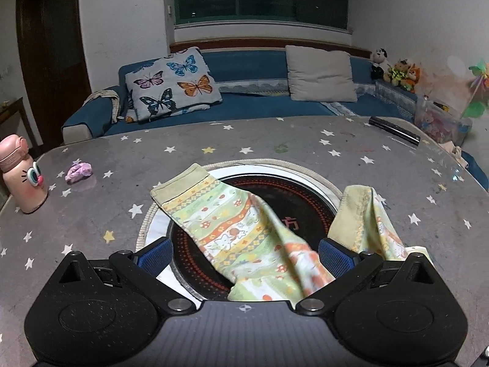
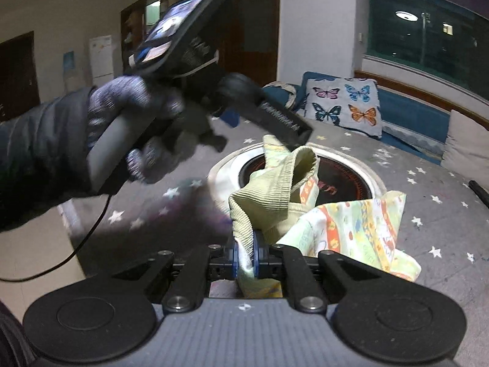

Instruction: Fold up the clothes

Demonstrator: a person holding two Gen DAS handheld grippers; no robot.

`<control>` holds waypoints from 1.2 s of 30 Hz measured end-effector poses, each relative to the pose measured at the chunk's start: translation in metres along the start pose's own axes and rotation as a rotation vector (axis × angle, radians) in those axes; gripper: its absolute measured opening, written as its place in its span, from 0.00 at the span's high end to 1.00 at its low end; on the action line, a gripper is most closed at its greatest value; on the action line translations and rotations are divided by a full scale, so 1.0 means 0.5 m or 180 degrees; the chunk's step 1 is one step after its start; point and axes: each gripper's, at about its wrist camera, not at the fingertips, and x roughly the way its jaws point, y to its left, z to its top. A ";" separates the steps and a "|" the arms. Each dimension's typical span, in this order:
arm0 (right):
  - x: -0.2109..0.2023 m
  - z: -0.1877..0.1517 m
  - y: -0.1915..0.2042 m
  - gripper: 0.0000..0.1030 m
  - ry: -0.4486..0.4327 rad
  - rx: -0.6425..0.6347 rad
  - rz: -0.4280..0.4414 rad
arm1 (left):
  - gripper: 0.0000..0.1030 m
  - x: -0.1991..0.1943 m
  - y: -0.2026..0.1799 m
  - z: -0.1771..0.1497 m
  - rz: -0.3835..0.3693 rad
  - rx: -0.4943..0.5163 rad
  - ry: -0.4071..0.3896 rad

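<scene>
Open starred counter (image 1: 275, 140) beyond the round hob, pink bottle (image 1: 21, 174) and purple wad (image 1: 79, 171) at far left, black bar (image 1: 394, 130) far right, patterned garment (image 1: 244, 232) draped across the middle.

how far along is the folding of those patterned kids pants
Early stage. Done: the right gripper has shut on the ribbed waistband of the patterned pants. In hand: that edge is lifted, while one leg drapes across the round burner in the table. Left: the left gripper has open jaws and grips nothing, and no flat fold shows yet.
</scene>
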 end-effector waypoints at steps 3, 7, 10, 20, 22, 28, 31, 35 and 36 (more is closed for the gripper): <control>-0.008 -0.007 0.010 0.92 0.0015 -0.0034 0.0043 | 0.01 0.023 -0.004 -0.003 -0.0128 -0.0015 0.0141; -0.021 -0.013 0.014 0.92 0.0025 -0.0032 0.0082 | 0.07 0.057 -0.005 -0.009 -0.0241 -0.0076 0.0335; -0.031 -0.017 0.014 0.92 0.0033 -0.0006 0.0095 | 0.20 0.079 -0.007 -0.015 -0.0340 -0.0102 0.0461; -0.046 -0.015 -0.003 0.92 0.0004 0.0148 0.0065 | 0.90 0.073 0.002 -0.029 -0.0612 -0.0103 0.0346; -0.045 -0.013 -0.007 0.92 -0.0005 0.0179 0.0051 | 0.92 0.056 0.011 -0.034 -0.0605 -0.0134 0.0268; -0.047 -0.012 -0.019 0.92 -0.0016 0.0262 0.0099 | 0.94 -0.019 0.047 -0.063 -0.0488 -0.0164 0.0033; -0.050 -0.014 -0.018 0.91 -0.0001 0.0245 0.0172 | 0.94 -0.066 0.069 -0.090 -0.0419 -0.0194 -0.0037; -0.053 -0.015 -0.013 0.90 0.0024 0.0235 0.0338 | 0.94 -0.127 0.085 -0.137 -0.0207 -0.0115 -0.0098; -0.054 -0.016 -0.013 0.87 0.0029 0.0224 0.0374 | 0.94 -0.136 0.088 -0.150 -0.0158 -0.0088 -0.0081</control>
